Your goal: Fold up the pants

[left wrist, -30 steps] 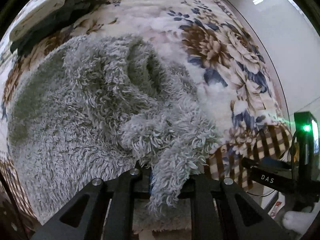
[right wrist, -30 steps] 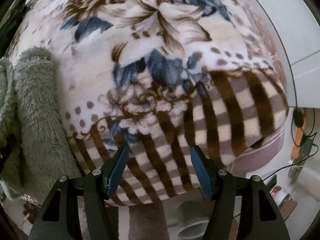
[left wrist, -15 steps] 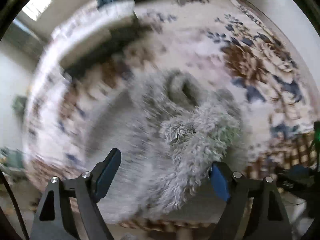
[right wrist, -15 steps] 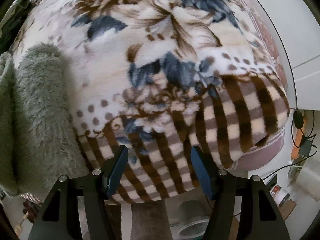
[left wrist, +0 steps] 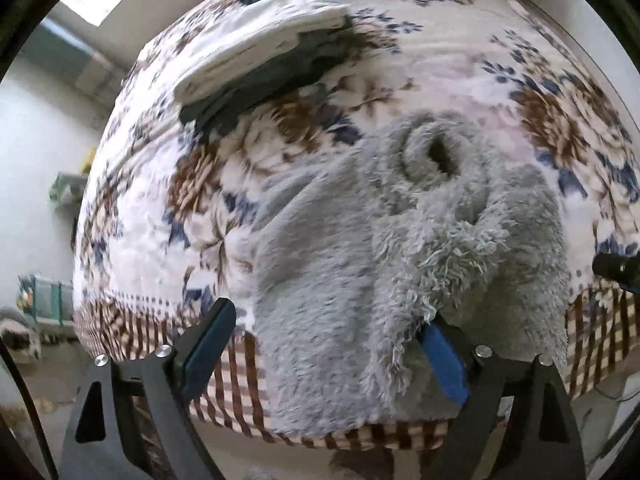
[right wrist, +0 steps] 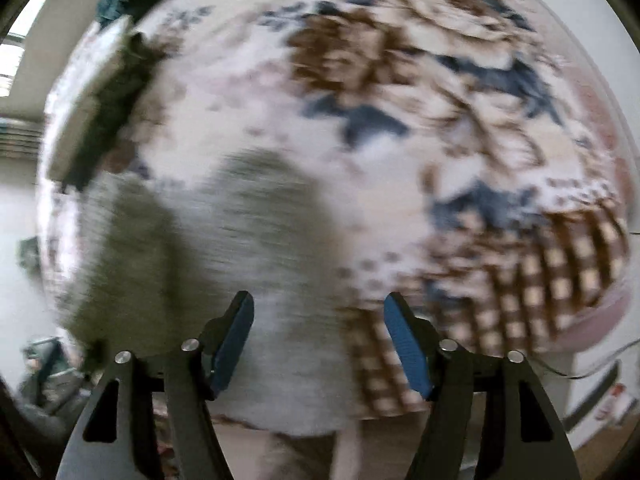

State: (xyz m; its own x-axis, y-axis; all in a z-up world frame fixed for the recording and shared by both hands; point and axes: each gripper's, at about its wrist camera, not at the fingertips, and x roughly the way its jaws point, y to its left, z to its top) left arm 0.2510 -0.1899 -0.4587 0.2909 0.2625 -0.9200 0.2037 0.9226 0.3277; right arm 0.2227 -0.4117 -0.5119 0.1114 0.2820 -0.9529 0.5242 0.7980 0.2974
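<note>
Floral fleece blanket [left wrist: 460, 64] covers my bed | fluffy grey pants [left wrist: 360, 248] bunched at its near edge | left gripper [left wrist: 324, 344] spread, straddling them | right gripper [right wrist: 318, 344] spread, empty; view blurred

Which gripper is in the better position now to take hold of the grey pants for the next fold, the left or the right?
Probably the left. The left gripper is open with the pants bunched between its fingers. The right gripper is also open, but its view is blurred and the pants lie mostly to its left.
</note>
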